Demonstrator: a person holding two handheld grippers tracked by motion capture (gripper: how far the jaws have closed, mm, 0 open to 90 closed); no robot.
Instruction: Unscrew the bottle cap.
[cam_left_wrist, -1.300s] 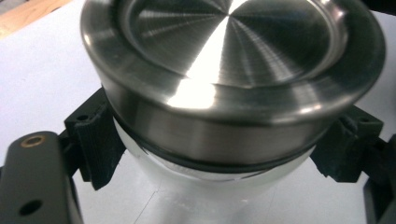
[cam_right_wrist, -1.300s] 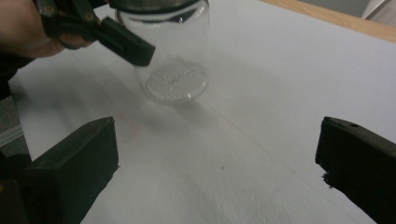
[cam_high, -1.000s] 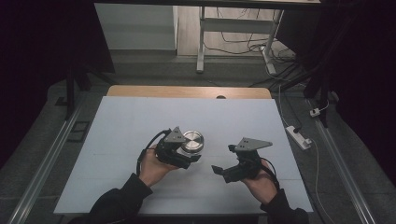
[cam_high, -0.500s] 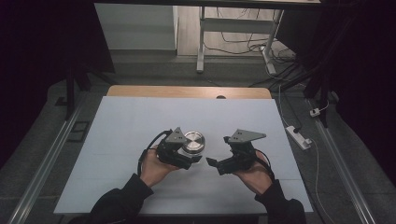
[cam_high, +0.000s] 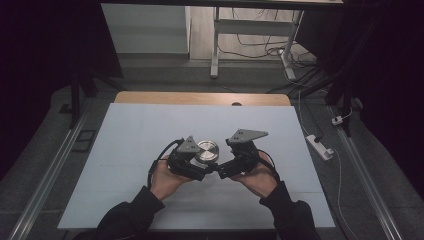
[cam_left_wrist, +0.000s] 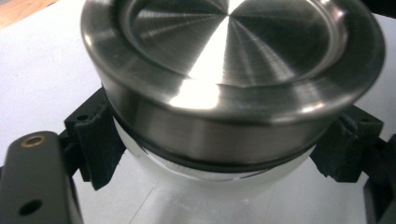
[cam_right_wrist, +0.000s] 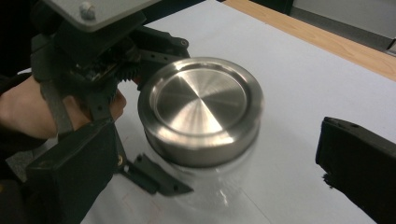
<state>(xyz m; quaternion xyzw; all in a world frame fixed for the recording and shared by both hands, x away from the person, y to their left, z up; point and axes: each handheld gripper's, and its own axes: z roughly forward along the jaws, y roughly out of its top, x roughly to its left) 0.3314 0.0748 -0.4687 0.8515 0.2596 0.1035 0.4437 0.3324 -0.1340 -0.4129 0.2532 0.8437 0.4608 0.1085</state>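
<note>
Since the earlier frame the right gripper (cam_high: 220, 171) has swung in from the right toward the jar (cam_high: 207, 150), while the left gripper (cam_high: 200, 167) has held its place. In the high view both sit mid-table, near edge, tips almost meeting. The left gripper view shows its jaws clamped on the jar's clear body under the steel lid (cam_left_wrist: 229, 60). In the right gripper view its jaws stand released either side of the lid (cam_right_wrist: 201, 105), likely about to grip it.
</note>
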